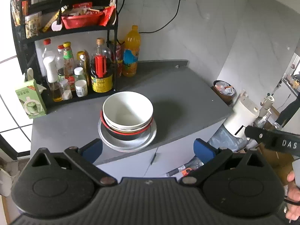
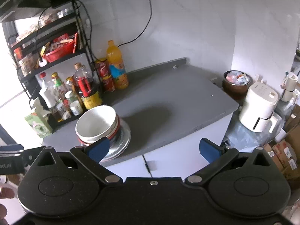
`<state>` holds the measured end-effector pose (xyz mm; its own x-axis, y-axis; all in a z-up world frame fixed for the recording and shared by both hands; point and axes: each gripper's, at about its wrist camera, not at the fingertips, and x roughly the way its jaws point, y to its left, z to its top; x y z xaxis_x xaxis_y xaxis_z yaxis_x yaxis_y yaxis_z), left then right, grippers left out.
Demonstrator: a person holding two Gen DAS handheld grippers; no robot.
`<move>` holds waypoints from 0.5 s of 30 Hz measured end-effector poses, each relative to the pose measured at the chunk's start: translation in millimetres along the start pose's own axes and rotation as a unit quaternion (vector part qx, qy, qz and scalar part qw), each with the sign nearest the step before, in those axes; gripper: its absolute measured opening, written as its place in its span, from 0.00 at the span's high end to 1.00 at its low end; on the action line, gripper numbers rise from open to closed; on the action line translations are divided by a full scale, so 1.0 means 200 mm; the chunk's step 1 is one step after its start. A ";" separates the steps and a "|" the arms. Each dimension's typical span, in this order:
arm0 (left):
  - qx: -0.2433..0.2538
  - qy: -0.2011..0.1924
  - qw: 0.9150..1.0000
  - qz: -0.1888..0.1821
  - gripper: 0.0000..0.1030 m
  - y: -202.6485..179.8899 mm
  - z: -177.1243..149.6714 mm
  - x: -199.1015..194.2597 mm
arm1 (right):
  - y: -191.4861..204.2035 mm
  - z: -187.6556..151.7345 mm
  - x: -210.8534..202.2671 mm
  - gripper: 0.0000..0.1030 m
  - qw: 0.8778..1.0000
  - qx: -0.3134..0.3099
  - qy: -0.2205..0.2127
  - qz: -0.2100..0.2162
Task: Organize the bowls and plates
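White bowl (image 1: pixel 127 110) nested atop red-rimmed bowls on silver plate (image 1: pixel 150 136); left gripper (image 1: pixel 148 150) and right gripper (image 2: pixel 153 150) both spread wide, empty.

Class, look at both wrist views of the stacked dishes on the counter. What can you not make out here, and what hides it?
- How many bowls sit under the white bowl: nested, only rims show in both views.
- Near rim of the metal plate: covered by the right claw finger in the right wrist view.
- Bottle labels on the rack: too small.
- Both claws hang open, empty.
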<state>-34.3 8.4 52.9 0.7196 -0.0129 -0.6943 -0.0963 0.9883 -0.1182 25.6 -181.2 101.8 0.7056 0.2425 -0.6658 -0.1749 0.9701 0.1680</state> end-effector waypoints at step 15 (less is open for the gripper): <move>-0.006 0.031 0.999 0.000 0.01 0.05 -0.09 0.08 | 0.01 -0.09 0.05 0.00 1.000 -0.009 0.016 -0.003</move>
<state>-37.0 15.0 28.0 0.6754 -0.0232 -0.7371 -0.1042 0.9865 -0.1265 21.1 -177.1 82.0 0.6846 0.2369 -0.6893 -0.1844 0.9712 0.1507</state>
